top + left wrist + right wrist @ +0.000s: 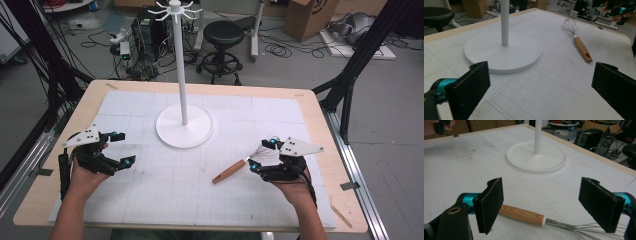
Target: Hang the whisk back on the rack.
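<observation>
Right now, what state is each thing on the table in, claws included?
Whisk: lying flat on the mat, ungripped, wooden handle toward the table's middle.
Rack stand: upright, hooks bare.
Left claw: open, holding nothing.
Right claw: open, its jaws either side of the whisk, near where handle meets wires.

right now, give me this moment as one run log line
left gripper: open, empty | right gripper: open over whisk, not gripping | whisk: flat on mat, right of stand | stand: upright, untouched
</observation>
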Available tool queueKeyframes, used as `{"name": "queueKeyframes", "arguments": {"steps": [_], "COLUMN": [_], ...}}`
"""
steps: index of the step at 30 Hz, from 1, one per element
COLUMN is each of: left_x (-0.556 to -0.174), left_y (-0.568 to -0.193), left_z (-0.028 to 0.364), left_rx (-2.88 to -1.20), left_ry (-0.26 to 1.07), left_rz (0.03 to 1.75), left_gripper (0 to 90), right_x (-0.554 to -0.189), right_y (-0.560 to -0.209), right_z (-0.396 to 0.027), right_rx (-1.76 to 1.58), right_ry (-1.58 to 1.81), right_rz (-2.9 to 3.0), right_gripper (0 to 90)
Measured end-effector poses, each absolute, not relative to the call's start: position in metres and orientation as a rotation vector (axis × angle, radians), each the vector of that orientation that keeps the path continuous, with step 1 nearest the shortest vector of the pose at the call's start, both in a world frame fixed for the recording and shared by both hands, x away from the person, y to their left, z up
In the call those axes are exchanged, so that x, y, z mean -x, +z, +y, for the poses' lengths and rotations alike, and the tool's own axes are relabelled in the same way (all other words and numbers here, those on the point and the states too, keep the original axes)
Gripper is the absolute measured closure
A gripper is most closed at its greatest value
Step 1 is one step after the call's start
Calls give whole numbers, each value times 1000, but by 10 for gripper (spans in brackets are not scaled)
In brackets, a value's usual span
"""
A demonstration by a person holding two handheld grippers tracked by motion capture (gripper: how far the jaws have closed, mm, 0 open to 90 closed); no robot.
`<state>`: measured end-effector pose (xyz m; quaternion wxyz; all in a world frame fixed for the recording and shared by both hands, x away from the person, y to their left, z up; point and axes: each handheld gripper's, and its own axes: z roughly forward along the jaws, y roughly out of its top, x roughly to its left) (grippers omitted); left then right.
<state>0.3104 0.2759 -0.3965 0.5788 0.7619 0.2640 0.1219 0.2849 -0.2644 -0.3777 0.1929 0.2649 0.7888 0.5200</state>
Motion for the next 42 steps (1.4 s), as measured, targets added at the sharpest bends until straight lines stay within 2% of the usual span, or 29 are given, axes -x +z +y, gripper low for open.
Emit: {"name": "queueKeyframes", "arguments": {"steps": [9,24,37,42], "left_x": [-310,-306,-306,-305], "left_y": [-396,-391,-392,-393], "left_z": [275,276,278,278], "left_rx": [-1787,-1790,-1794,-1798], "left_ry": [283,301,301,301], "left_rz": [615,613,619,620], "left_gripper": [25,25,25,25], "right_x": [-292,-332,-357,-363], "right_y": [-368,-365,-378,-396], "right_z": [-260,-226,-198,-193], "right_rx": [-727,-628,-472,-440], "right_ry": [1435,1188,853,698], "right_rz": [2232,2545,2786,2886], "right_gripper": [190,168,168,173]}}
